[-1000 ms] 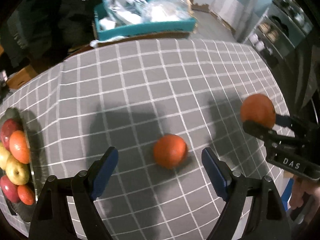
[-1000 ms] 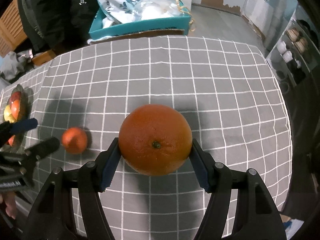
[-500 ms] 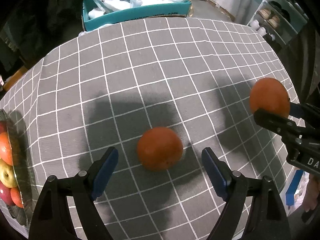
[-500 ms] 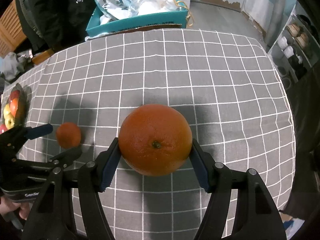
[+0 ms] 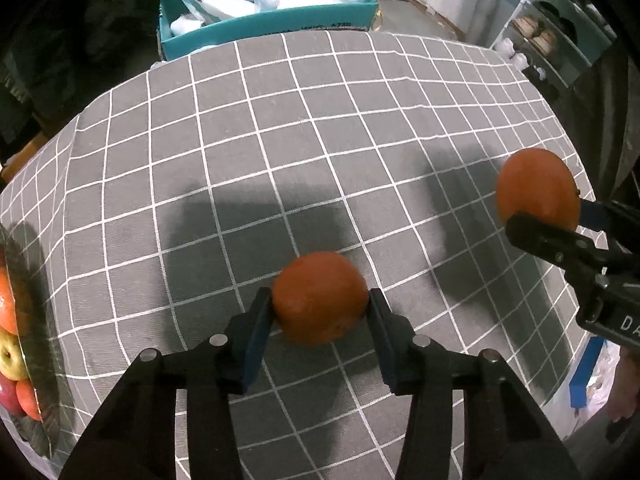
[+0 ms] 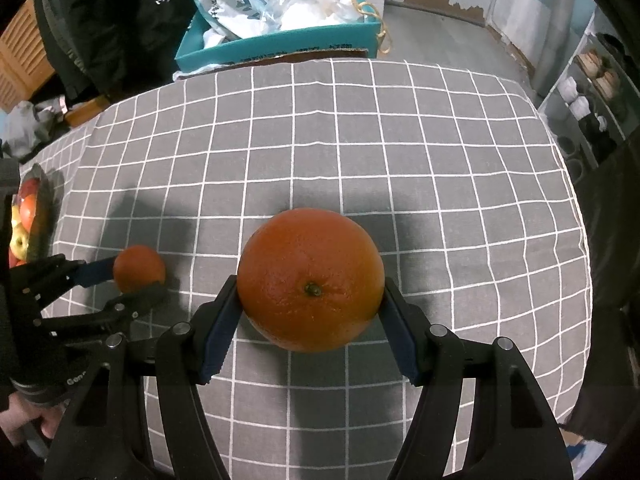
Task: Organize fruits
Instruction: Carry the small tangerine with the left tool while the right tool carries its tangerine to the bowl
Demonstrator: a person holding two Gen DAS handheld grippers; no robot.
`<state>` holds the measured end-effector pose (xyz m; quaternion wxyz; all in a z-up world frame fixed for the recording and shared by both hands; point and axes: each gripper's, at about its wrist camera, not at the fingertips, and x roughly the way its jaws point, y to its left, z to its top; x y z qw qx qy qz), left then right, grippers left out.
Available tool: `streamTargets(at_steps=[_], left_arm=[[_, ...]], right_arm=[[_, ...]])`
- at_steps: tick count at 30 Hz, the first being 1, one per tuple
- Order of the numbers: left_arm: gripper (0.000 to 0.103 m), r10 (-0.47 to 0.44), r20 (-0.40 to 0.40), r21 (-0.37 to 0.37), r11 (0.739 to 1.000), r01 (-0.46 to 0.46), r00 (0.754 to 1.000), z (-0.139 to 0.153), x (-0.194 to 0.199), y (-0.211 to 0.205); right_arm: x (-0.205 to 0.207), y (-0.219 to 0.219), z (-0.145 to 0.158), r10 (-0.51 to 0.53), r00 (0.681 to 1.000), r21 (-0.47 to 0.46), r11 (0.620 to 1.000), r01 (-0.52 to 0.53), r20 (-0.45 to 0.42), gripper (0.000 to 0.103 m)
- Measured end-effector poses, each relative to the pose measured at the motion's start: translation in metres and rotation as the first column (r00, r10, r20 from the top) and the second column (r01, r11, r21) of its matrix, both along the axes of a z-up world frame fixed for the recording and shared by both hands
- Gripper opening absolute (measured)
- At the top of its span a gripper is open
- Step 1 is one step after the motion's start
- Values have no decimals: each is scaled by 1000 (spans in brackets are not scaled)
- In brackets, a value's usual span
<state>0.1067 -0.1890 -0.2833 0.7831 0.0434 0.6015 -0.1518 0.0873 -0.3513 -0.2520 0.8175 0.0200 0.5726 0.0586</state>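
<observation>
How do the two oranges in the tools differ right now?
Size: the orange in the right tool is clearly bigger than the orange in the left tool, judged in the right wrist view where both show.
Height: the right tool's orange looks lifted off the checked tablecloth; the left tool's orange sits low, at or near the cloth.
Pose: the right one's stem end faces its camera; the left one shows no stem.
Shared: both orange, round, clamped between blue pads.

A grey checked tablecloth (image 6: 360,152) covers the table, a teal box (image 6: 280,46) behind, shelves (image 6: 592,92) at right.
</observation>
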Motion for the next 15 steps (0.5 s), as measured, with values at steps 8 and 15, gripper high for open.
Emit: streamTargets(at_steps=[8, 15], left_arm=[[47, 0, 56, -18, 1000, 1, 998, 30, -1, 7], [47, 39, 117, -51, 998, -34, 992, 65, -4, 27]], right_arm=[[-3, 4, 23, 12, 998, -21, 1000, -11, 61, 67], [-6, 8, 51, 22, 991, -20, 1000, -19, 133, 67]])
